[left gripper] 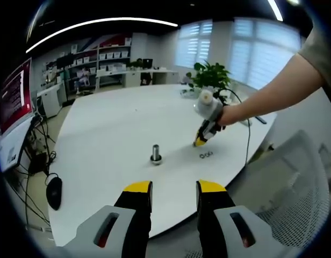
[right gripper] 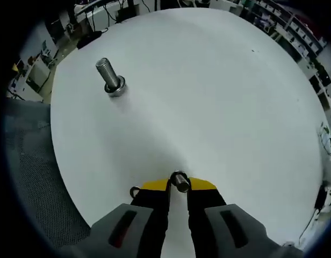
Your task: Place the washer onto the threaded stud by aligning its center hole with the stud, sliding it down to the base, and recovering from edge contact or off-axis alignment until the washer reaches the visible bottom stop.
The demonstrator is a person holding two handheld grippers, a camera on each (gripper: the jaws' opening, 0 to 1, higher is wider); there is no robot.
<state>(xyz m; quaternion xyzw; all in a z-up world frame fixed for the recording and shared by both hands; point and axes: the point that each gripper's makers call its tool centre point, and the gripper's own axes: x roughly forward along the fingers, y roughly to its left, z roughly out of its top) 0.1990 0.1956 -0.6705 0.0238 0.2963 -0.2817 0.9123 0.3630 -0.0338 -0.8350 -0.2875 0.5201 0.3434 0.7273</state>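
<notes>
Right gripper view: right tool [right gripper: 178,185] pinches a shiny steel washer [right gripper: 180,181]; left tool [left gripper: 174,188] gapes.

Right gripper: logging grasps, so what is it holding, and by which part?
The right gripper pinches a washer by its rim, at the jaw tips, just above the table.

One threaded stud [left gripper: 156,153] is standing on the one white desk [left gripper: 112,134]. Three small washers [left gripper: 206,156] are lying together near it. Two grippers are showing: left gripper [left gripper: 173,188], right gripper [right gripper: 178,185].
</notes>
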